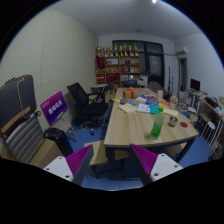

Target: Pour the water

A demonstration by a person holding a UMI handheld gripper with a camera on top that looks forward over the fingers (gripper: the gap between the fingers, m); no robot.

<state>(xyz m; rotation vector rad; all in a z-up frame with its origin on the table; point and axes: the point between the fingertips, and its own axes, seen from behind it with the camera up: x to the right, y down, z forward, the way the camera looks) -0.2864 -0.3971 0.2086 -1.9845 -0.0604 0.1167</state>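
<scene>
Fingers (82, 158) spread wide apart, magenta pads (147, 157) facing inward, nothing held between them. Gripper (113, 160) raised well above the blue floor (105, 182), pointed toward a long wooden table (135, 128). Near end of that table just beyond the fingertips, its bare top seen through the open gap. Green bottle (156, 125) upright on the table near the right-hand edge, well ahead of the fingers and slightly to the right of the gap; apart from both pads. Small dark cup-like thing (173, 121) just beside the bottle, to its right; kind not made out. Clutter of coloured items (140, 99) farther along the table, too small to name. Black office chair (88, 108) drawn up at the table's left side. Purple sign (54, 107) to the left of that chair, white lettering on it unreadable. Another chair (20, 138) with armrest closer in on the far left. Red shelving unit (119, 64) stocked with goods against the back wall, beyond the table's far end. Monitor (195, 87) on a desk at the right. White perforated wall (40, 55) along the left side of the room.
</scene>
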